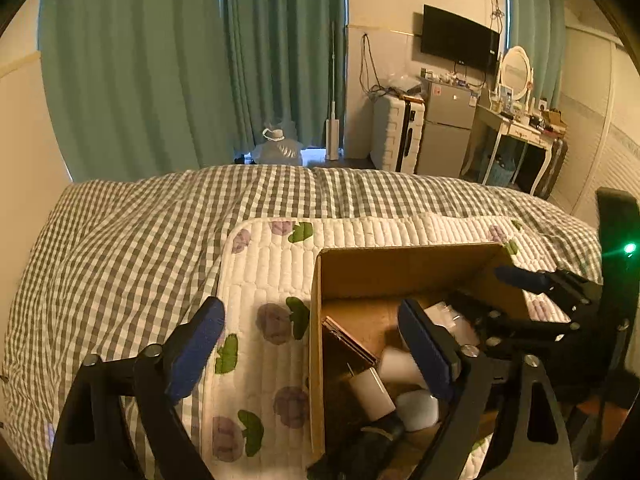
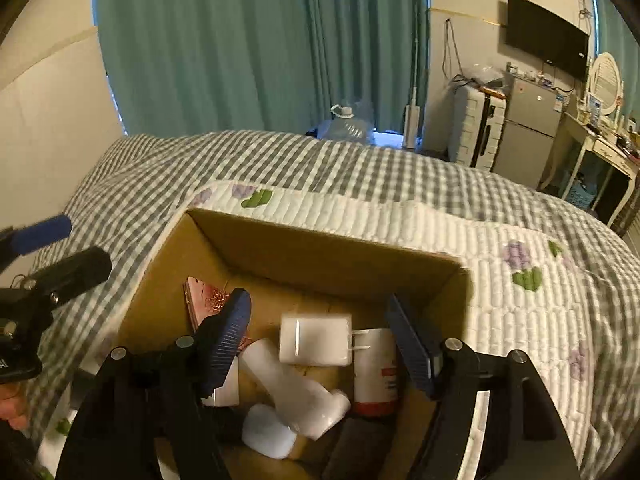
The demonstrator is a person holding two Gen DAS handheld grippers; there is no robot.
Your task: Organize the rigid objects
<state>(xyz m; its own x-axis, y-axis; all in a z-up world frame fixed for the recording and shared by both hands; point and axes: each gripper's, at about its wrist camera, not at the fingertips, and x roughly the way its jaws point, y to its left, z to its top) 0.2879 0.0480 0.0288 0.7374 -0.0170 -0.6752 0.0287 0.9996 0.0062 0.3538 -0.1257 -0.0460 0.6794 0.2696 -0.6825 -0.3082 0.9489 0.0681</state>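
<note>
A brown cardboard box stands on a white quilted floral mat on the bed. Inside lie a white charger plug, a white bottle, a red-labelled bottle, a small white case and a pink patterned box. My right gripper is open above the box, the charger blurred between its fingers and apart from them. My left gripper is open at the box's left wall, one finger outside over the mat, one over the inside. The right gripper shows in the left wrist view.
The bed has a grey checked cover. Behind it hang green curtains. A water jug, a white suitcase, a small fridge and a dressing table with a mirror stand along the far wall.
</note>
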